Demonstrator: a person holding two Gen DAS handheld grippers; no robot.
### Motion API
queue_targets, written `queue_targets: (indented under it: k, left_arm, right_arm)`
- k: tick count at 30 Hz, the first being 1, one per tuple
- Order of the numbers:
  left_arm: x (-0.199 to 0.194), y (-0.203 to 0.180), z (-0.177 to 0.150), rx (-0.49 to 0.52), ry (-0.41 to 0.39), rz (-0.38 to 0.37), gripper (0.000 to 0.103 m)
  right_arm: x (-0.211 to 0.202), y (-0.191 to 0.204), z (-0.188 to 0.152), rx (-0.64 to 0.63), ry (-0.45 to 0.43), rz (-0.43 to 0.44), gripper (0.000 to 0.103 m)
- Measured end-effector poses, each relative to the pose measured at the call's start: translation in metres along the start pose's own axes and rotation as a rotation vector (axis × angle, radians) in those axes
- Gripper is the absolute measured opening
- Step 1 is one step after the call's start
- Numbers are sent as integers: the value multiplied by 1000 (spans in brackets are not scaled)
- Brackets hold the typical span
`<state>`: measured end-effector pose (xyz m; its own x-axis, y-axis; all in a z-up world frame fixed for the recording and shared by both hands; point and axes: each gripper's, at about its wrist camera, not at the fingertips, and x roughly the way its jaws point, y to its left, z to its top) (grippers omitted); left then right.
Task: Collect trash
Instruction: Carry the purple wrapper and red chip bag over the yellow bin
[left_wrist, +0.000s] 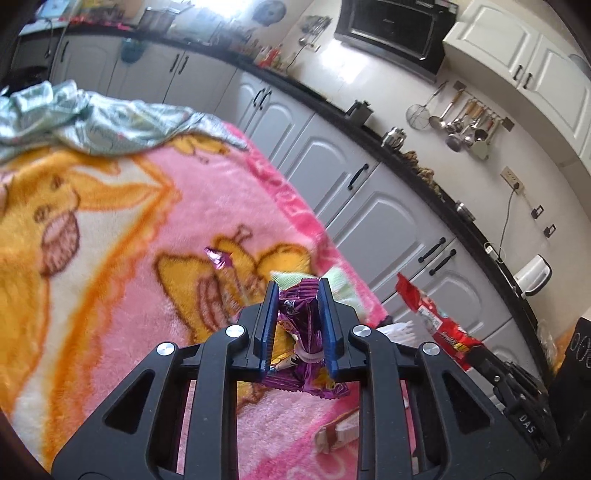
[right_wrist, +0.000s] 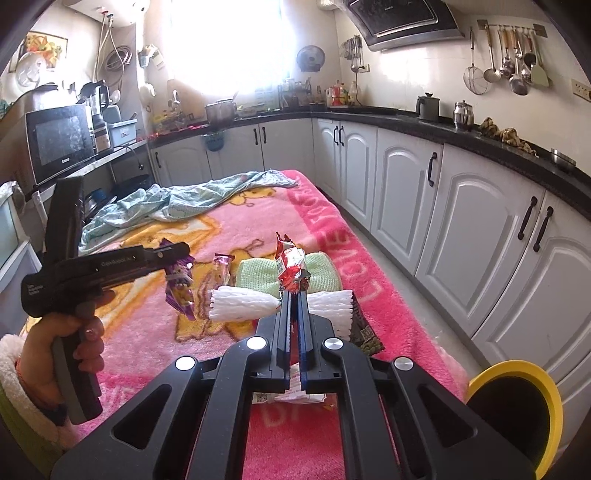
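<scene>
My left gripper (left_wrist: 297, 286) is shut on a purple snack wrapper (left_wrist: 301, 332) and holds it above the pink blanket (left_wrist: 110, 258). The right wrist view shows that gripper (right_wrist: 181, 254) from the side with the purple wrapper (right_wrist: 180, 291) hanging from it. My right gripper (right_wrist: 294, 293) is shut on a red and white wrapper (right_wrist: 291, 267), also seen in the left wrist view (left_wrist: 432, 314). A small pink candy wrapper (right_wrist: 222, 269) lies on the blanket, seen too in the left wrist view (left_wrist: 218, 256). White foam netting (right_wrist: 243, 302) and a dark wrapper (right_wrist: 364, 332) lie near my right gripper.
A yellow-rimmed black bin (right_wrist: 517, 406) stands at the lower right beside the table. A green folded cloth (right_wrist: 325, 273) and a crumpled pale green sheet (right_wrist: 177, 203) lie on the blanket. Grey cabinets (right_wrist: 461, 236) with a black counter run along the right.
</scene>
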<state>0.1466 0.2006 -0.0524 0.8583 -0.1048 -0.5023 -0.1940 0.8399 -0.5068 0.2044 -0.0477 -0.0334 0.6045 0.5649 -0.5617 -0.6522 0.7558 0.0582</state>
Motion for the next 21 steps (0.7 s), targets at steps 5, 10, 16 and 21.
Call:
queue_targets:
  k: [5, 10, 16, 21]
  left_arm:
    - [-12, -20, 5, 38, -33, -25, 15]
    - [-17, -45, 4, 82, -40, -62, 15]
    - [-18, -74, -3, 142, -37, -95, 15]
    - [-20, -93, -8, 177, -36, -120, 14]
  right_arm:
    - [-12, -2, 2, -1, -15, -8, 3]
    - [-24, -7, 2, -4, -26, -16, 3]
    - [-43, -14, 1, -11, -45, -40, 3]
    - [-60, -23, -4, -10, -57, -58, 3]
